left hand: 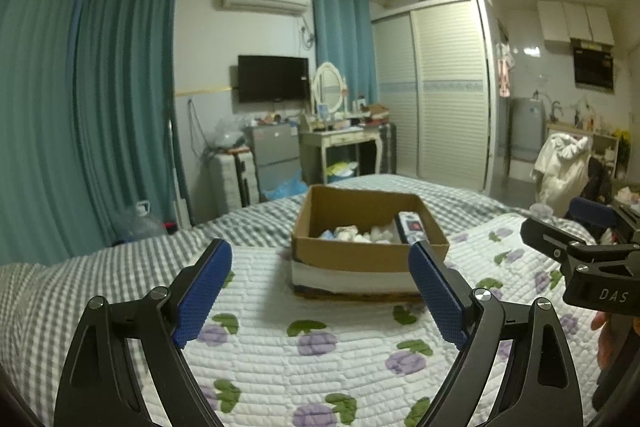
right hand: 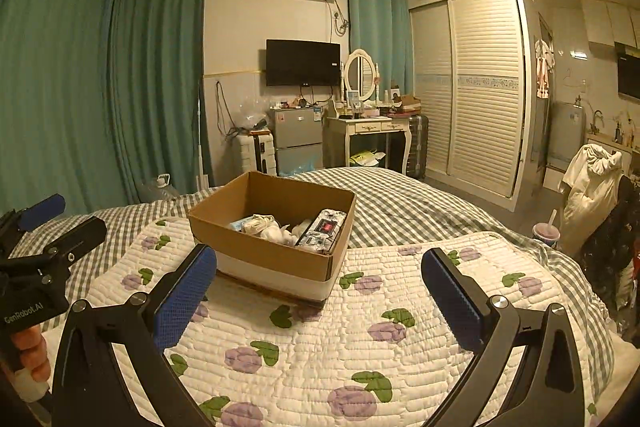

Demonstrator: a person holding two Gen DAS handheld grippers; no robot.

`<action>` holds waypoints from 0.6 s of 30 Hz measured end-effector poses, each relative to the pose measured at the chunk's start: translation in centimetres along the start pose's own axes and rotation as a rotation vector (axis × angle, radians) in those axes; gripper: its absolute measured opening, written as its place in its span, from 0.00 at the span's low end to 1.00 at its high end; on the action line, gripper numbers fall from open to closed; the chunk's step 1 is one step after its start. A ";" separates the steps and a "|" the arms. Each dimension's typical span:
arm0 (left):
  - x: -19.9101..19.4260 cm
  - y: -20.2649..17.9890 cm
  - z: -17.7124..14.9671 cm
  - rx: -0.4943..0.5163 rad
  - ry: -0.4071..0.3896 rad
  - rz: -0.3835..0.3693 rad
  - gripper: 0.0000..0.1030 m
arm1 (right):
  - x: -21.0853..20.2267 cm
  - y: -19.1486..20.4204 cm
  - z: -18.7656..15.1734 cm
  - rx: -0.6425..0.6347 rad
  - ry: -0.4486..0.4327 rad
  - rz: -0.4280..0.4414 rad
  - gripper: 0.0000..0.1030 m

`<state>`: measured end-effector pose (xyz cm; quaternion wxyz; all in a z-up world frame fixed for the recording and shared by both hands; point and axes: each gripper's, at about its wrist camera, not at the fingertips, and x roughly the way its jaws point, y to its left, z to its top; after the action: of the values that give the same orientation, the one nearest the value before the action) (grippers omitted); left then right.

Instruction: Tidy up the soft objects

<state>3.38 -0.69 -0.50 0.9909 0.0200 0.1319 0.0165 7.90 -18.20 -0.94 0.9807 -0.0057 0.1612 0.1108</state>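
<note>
Cardboard, open-topped, the box (right hand: 276, 227) sat on the quilt (right hand: 360, 355) of the bed, straight ahead of both my tongs. Inside lay the soft things (right hand: 266, 225), pale bundles of cloth or cotton, beside a printed packet (right hand: 326, 230). My left tongs (left hand: 320, 287) and right tongs (right hand: 320, 291) both gaped wide, holding nothing, well short of the box. I judged the bundles light and squashy, safe to pinch firmly through the middle; the box wall looked stiff enough to grip at its rim.
</note>
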 end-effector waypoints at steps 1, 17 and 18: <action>0.0 0.0 0.0 0.002 0.001 0.001 0.89 | 0.0 0.1 0.0 0.000 0.001 -0.001 1.00; 0.1 0.1 -0.2 -0.010 0.008 0.002 0.89 | 0.2 0.2 -0.4 0.014 0.018 0.002 1.00; 0.1 0.1 -0.2 -0.011 0.008 0.002 0.89 | 0.2 0.2 -0.4 0.014 0.017 0.003 1.00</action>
<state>3.47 -0.56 -0.70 0.9905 0.0148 0.1357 0.0183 7.90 -17.99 -1.42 0.9791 0.0004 0.1705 0.1109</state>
